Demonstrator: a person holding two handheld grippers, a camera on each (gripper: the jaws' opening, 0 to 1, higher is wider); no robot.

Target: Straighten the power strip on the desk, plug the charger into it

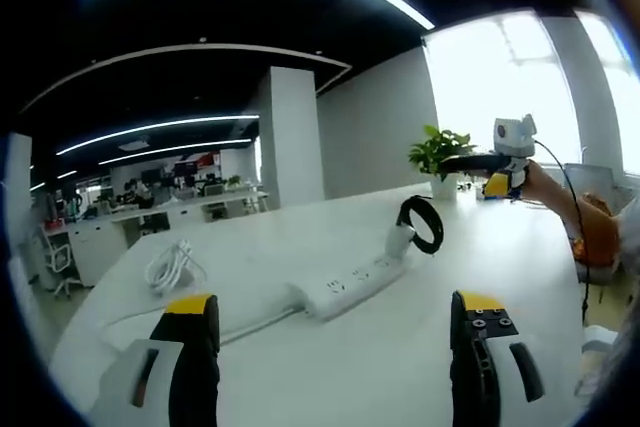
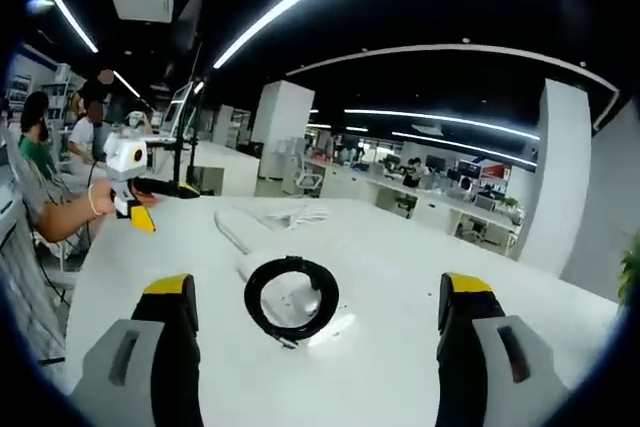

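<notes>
In the left gripper view your left gripper (image 1: 335, 347) is released, jaws wide at 6 o'clock, and the long white plastic power strip (image 1: 352, 285) lies askew on the white desk (image 1: 400, 367) just past them, a coiled black cable (image 1: 421, 224) at its 1 o'clock end and your right gripper (image 1: 505, 159) aloft at 2 o'clock. In the right gripper view your right gripper (image 2: 315, 347) is equally spread and empty, the black coil (image 2: 291, 299) lying between its jaws on the strip (image 2: 250, 252) — straightening hasn't started, so I'd say lower onto the strip's ends and square it, then fetch the charger, which I cannot pick out for certain.
</notes>
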